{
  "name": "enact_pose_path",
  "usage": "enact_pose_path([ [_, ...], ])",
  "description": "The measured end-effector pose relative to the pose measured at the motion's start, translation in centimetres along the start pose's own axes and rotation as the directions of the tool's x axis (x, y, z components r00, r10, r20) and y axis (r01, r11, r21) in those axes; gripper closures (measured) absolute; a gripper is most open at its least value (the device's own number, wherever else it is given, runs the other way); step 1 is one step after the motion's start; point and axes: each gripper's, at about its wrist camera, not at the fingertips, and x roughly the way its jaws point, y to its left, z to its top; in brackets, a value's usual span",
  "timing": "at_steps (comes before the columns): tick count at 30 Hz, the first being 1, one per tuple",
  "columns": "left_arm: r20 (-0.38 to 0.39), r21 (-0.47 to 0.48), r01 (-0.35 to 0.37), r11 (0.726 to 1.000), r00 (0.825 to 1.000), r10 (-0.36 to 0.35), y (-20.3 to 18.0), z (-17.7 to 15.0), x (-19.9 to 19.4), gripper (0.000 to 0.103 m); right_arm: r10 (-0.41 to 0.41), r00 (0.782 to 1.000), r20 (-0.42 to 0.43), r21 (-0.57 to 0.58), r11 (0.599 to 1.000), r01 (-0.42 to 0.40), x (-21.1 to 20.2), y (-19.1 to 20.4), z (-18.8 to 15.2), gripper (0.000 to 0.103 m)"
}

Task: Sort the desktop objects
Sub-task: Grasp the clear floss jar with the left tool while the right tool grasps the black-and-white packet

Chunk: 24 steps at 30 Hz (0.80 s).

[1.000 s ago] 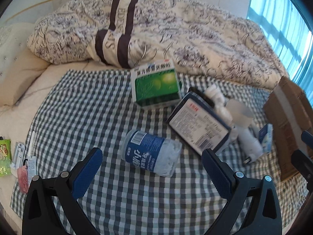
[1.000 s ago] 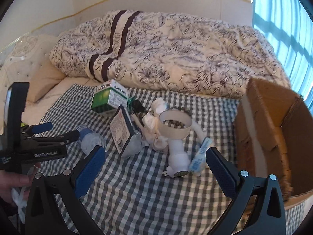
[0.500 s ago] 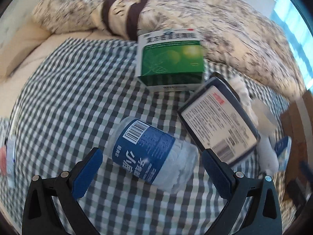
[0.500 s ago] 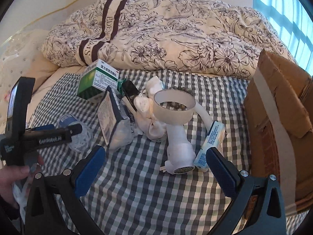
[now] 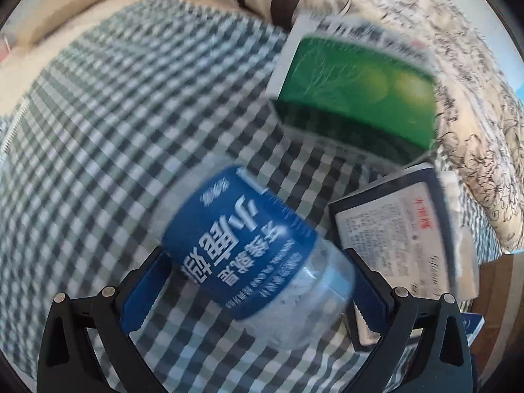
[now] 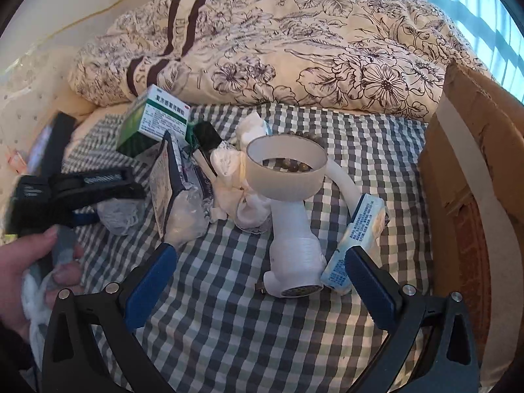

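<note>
Left gripper (image 5: 255, 290) is down on the blue-labelled bottle (image 5: 252, 245), which lies on its side on the checked cloth (image 5: 98, 131) over the bed. Fingers spread wide, one pad on each side of the bottle; the view is blurred, so contact cannot be told — no grip is evident. Right gripper (image 6: 262, 288) hovers over the cloth, fingers wide apart, holding nothing.

Risks, as judged:
- Bottle is round and lying flat on soft bedding — if the fingers close off-centre it may roll or squirt out toward the navy packet (image 5: 402, 239) just beside it.
- The thin clear plastic could crumple under a hard squeeze.
- The right-hand finger sits close to the navy packet; closing could snag it.

Room and edges: the green box (image 5: 357, 101) stands behind the bottle, near but apart. Open cloth lies to the left of the bottle, the freest way out. In the right wrist view the cardboard box (image 6: 475, 170) stands at the cloth's right edge, with the tape roll (image 6: 286, 170) and white plug (image 6: 294, 245) clustered between.
</note>
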Motion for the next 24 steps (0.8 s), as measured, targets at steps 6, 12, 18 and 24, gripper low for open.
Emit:
enact_pose_path([
  [6,0.087,0.025,-0.01,1.0,0.996,0.008,0.1,-0.6,0.2,0.003,0.089,0.996,0.029,-0.008,0.996,-0.089,0.2,0.2,-0.1,0.005],
  [12,0.138,0.056,0.003,0.998,0.99,-0.011,1.3,-0.9,-0.9,0.021,0.177,0.983,0.053,-0.058,0.983,-0.174,0.7,2.3,0.7,0.006],
  [18,0.161,0.084,0.016,0.996,0.987,-0.029,4.0,-1.0,-2.1,0.03,0.221,0.974,0.037,-0.057,0.974,-0.219,3.4,3.7,1.6,0.006],
  [24,0.217,0.148,0.001,0.989,0.976,-0.033,6.8,-1.8,-3.8,0.037,0.23,0.973,0.033,-0.077,0.971,-0.227,5.2,5.4,2.6,0.006],
])
